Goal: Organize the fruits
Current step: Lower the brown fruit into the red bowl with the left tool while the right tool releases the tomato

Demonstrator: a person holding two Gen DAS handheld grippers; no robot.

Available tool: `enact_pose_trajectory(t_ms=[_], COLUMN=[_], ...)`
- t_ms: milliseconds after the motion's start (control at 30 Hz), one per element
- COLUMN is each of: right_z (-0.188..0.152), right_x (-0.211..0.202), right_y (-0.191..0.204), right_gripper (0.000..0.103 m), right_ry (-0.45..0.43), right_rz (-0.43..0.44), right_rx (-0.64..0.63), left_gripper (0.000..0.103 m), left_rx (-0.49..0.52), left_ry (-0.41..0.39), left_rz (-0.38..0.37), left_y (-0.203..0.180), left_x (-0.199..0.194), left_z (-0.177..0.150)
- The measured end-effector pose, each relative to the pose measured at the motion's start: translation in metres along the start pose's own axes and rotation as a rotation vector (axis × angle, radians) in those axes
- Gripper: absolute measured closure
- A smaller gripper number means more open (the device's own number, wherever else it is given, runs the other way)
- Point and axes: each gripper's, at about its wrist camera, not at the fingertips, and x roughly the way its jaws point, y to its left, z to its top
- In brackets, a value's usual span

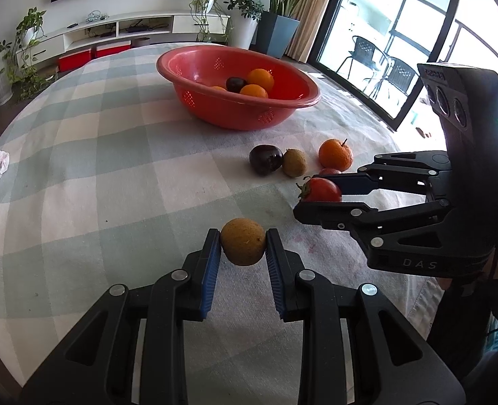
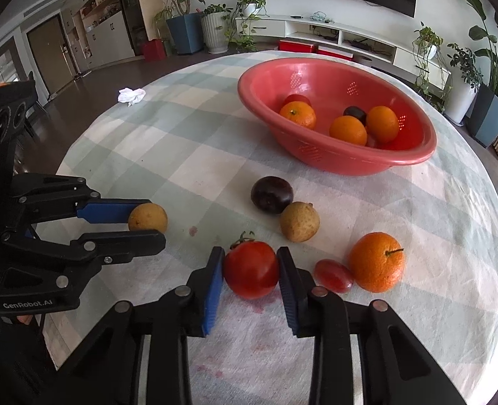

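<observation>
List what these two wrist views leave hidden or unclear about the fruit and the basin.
- Red basin, left wrist view: near wall hides the lower fruit; the count is unclear.
- Small red fruit, left wrist view: mostly behind the right gripper and its tomato.
- Basin floor, right wrist view: oranges cover what lies beneath.

Fruit count, bench [image 2: 181,155] and basin.

Red basin [image 2: 316,160]: one. In it: three oranges [image 2: 297,113] [image 2: 348,130] [image 2: 382,123], one dark plum [image 2: 354,112], one red fruit [image 2: 297,98] half hidden behind an orange.

Outside the basin:
- tan round fruits: two [image 2: 147,217] [image 2: 299,221]
- dark plum: one [image 2: 271,194]
- orange with stem: one [image 2: 376,262]
- large tomato: one [image 2: 251,268]
- small oblong tomato: one [image 2: 333,275]

Crumpled white tissue [image 2: 131,95]: one.

Grippers: two [image 1: 243,241] [image 2: 251,270].
</observation>
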Motion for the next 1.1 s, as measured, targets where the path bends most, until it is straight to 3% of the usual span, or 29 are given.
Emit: enact_pose_trajectory(t_ms=[233,633,767,933,1100], right_z=[0.0,0.014,0.035,0.077,0.11], right_x=[-0.036,-0.096,-0.113,-0.106,-0.064], right_y=[-0.023,-0.124,-0.152,-0.152,-0.133], right_gripper=[0.069,0.069,0.069,0.069,0.069], right_ry=[-0.07,-0.182,-0.23,-0.269,-0.226], right_rz=[0.028,-0.111,-0.141,-0.103,-0.051], right_rx=[0.083,0.233,0.26,0.236,0.184], left_gripper=[0.078,0.078,0.078,0.078,0.078], left_rx=[0.013,0.042,0.046,0.096,0.13], left_ry=[-0.032,-0.123,-0.148,-0.132,-0.081], left_rz=[0.012,0.099,0.12,0.119,0.119], left_y=[-0.001,0.027,0.035,0.023,0.015], left_x=[-0.011,-0.043,-0.043,-0.017,0.03], left_z=[0.019,0.091,0.125,0.172,0.197])
